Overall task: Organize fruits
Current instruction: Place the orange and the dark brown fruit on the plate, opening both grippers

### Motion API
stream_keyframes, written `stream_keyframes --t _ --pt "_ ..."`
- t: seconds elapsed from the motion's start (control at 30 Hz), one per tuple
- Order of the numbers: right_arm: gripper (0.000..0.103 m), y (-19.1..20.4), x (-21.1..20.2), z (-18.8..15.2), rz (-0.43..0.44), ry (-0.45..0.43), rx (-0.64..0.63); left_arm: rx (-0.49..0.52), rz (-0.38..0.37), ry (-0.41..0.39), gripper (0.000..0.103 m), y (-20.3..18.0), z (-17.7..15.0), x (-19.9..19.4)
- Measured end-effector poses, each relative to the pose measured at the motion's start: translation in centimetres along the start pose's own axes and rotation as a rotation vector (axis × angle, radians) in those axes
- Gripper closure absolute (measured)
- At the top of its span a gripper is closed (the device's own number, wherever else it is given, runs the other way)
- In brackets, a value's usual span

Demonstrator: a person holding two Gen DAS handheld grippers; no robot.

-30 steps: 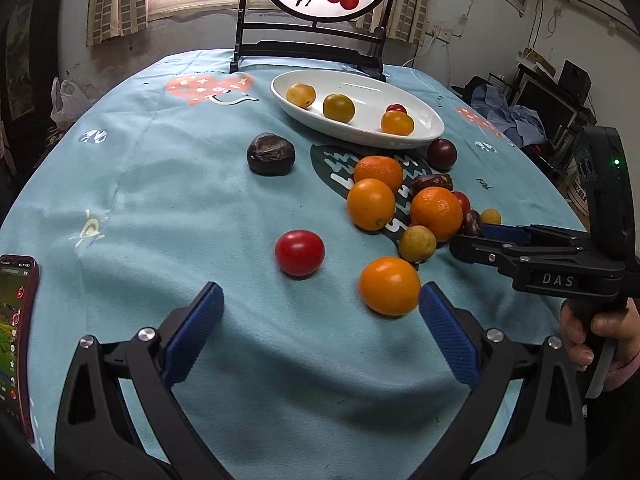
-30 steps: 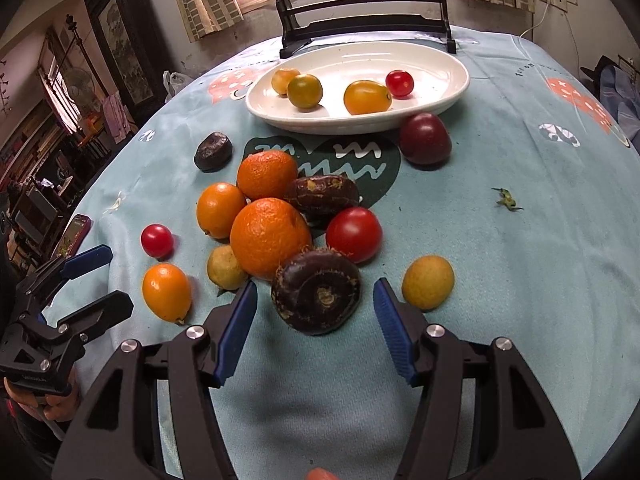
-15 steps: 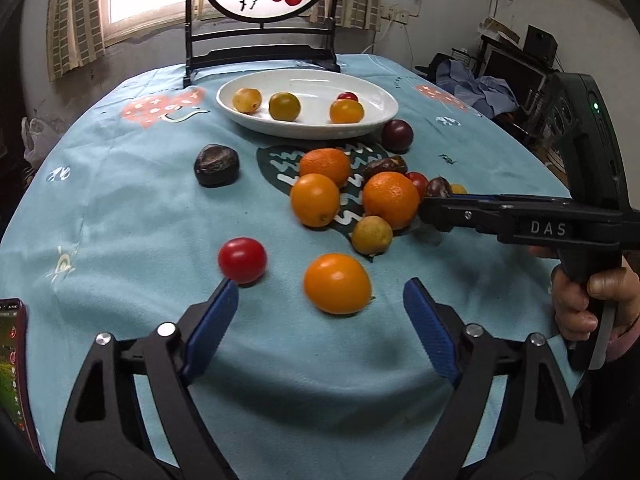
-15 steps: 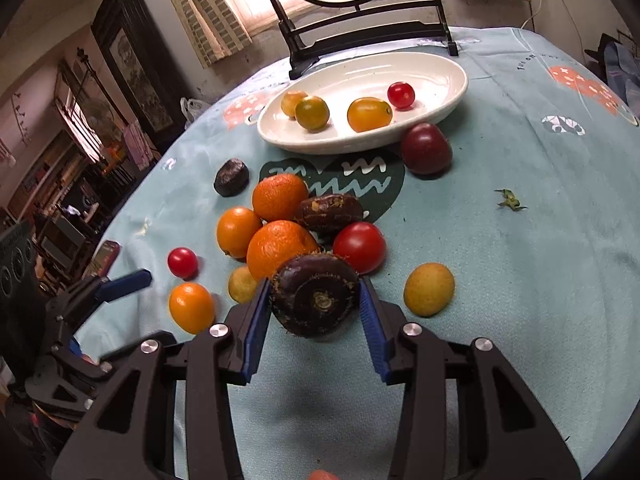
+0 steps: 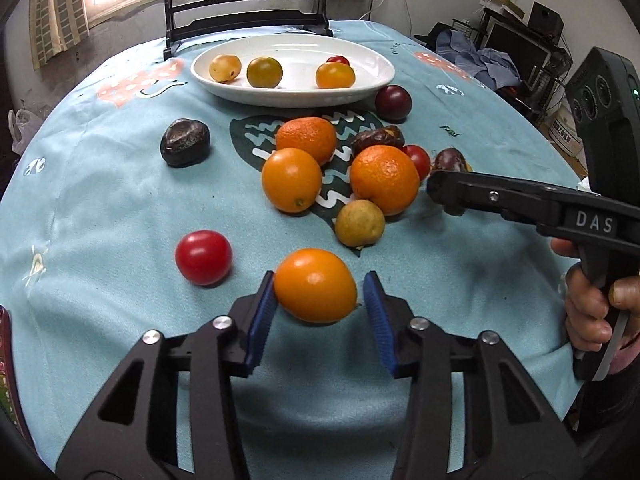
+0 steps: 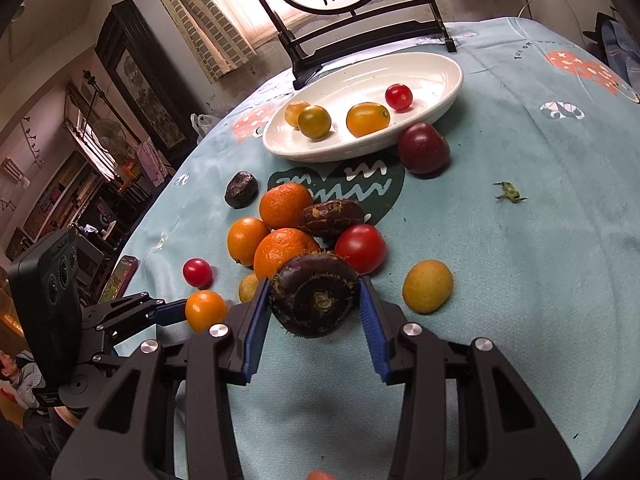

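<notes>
A small orange fruit [image 5: 315,285] lies on the blue cloth between the pads of my left gripper [image 5: 320,304], whose jaws are closing. The left pad touches it; a sliver of cloth shows before the right pad. My right gripper [image 6: 314,304] is shut on a dark, round purple-brown fruit [image 6: 314,296]. In the left wrist view the right gripper [image 5: 440,188] reaches in from the right beside the fruit pile. The white oval plate [image 5: 372,80] at the back holds several small fruits.
Oranges [image 5: 384,178], a red tomato [image 5: 203,257], a yellow-green fruit [image 5: 359,223], dark fruits [image 5: 185,142] and a plum [image 5: 393,102] lie on the cloth. A yellow fruit [image 6: 427,286] sits right of my right gripper. A phone [image 6: 120,276] lies near the left edge; a black stand [image 5: 248,20] rises behind the plate.
My left gripper moved forward around the small orange fruit and narrowed from wide open. My right gripper shut on the dark round fruit.
</notes>
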State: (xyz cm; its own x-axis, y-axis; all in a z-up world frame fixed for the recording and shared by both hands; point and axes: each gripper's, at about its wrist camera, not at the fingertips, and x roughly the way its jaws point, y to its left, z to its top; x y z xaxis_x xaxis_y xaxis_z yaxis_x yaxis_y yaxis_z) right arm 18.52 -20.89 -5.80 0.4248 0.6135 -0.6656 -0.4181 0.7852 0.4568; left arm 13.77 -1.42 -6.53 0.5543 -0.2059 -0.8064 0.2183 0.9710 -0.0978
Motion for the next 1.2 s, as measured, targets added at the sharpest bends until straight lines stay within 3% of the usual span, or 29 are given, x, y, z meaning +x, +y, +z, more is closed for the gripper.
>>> stream_keyframes --t 0.23,0.43,0.53,0.73,0.93,1.17,1.2 --pt "0.059 0.0 -0.4 -0.1 0.005 -0.017 0.000 -0.016 -0.007 -0.033 0.062 0.4 0.5 -0.7" --pt "0.059 1.1 -1.2 0.7 -0.004 -0.055 -0.045 -0.028 -0.032 -0.110 0.062 1.3 4.1 -2.0" --pt "0.059 1.3 -2.0 2.9 -0.006 -0.112 -0.046 -0.036 -0.021 -0.145 0.062 1.9 7.0 -1.8" --pt "0.059 0.6 -0.4 9.4 -0.122 -0.182 -0.083 -0.090 0.009 -0.174 0.062 3.3 13.6 1.2" --pt "0.059 -1.1 4.1 13.6 -0.168 -0.141 -0.063 -0.122 0.058 -0.148 0.062 4.4 16.9 4.6" --pt "0.059 -1.1 8.5 15.2 -0.202 -0.072 -0.112 -0.172 0.085 -0.087 0.061 7.1 17.5 7.3" --pt "0.058 -1.1 8.8 15.3 -0.201 -0.066 -0.115 -0.172 0.089 -0.081 0.055 7.3 17.4 7.6"
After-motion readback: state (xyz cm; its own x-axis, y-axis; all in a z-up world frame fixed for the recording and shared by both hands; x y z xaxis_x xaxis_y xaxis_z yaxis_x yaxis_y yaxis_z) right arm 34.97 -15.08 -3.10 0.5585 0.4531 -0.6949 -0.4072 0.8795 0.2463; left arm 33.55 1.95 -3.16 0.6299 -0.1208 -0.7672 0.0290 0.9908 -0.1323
